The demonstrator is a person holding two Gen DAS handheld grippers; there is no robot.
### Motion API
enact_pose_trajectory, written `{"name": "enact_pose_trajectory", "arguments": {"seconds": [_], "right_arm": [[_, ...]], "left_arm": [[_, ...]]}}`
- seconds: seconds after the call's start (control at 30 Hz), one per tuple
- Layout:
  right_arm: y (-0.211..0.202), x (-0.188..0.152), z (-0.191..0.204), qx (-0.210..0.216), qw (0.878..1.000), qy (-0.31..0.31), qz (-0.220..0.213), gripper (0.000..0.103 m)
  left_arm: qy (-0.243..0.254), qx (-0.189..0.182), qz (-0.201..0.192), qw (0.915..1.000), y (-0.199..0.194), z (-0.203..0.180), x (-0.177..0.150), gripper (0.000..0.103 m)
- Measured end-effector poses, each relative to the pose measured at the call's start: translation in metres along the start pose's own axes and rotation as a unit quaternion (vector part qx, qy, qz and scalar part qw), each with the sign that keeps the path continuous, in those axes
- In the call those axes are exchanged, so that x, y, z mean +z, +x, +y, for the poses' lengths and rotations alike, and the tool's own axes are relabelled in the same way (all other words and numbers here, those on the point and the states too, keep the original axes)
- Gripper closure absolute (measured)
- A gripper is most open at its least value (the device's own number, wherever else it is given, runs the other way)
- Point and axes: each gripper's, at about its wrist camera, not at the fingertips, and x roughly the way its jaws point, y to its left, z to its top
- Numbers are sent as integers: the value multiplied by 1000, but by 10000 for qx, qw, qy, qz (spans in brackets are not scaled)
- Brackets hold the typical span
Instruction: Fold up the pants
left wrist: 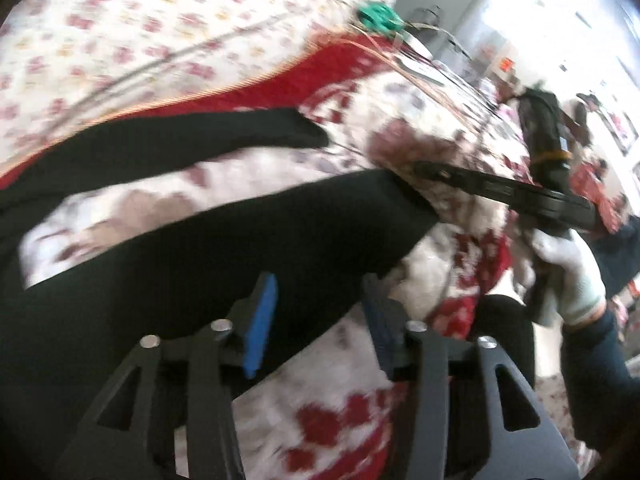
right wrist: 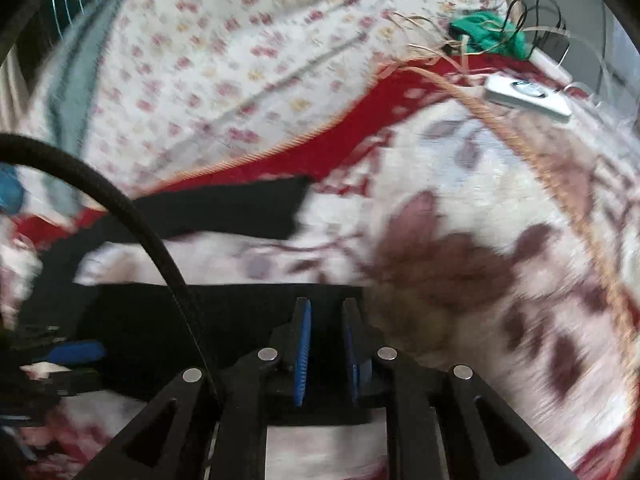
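Only from the left wrist, a gloved hand [left wrist: 568, 276] gripping the right tool [left wrist: 424, 168].

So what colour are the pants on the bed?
Plain black pants, clearest in the right wrist view.

Motion blur smears the blanket [right wrist: 460, 208] pattern; the black pants [left wrist: 200, 264] run off the left edge, waist unseen

Black pants [left wrist: 192, 248] [right wrist: 224, 208] lie flat on floral blanket, legs spread apart, w/ hems unfolded.
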Motion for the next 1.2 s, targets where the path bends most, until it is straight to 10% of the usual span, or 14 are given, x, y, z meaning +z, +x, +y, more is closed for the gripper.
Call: {"name": "enact_pose_trajectory", "arguments": {"seconds": [0.33,0.63,0.8,1.2], "right_arm": [[50,-24,23,832,9923,471,790,85],[46,15,33,1460,9857,780,304,63],[84,34,37,1794,9733,1375,389,58],[133,47,11,2076,9430,2549,515,54]], "left_arm": [[-1178,893,65,9890,-48,88,-52,58],[-2108,551,-404,9751,-99,148,-43,58],[-3000,575,-618,9502,-107,214,-9,42],[-4389,789,-691,8924,-68,314,30,42]]}}
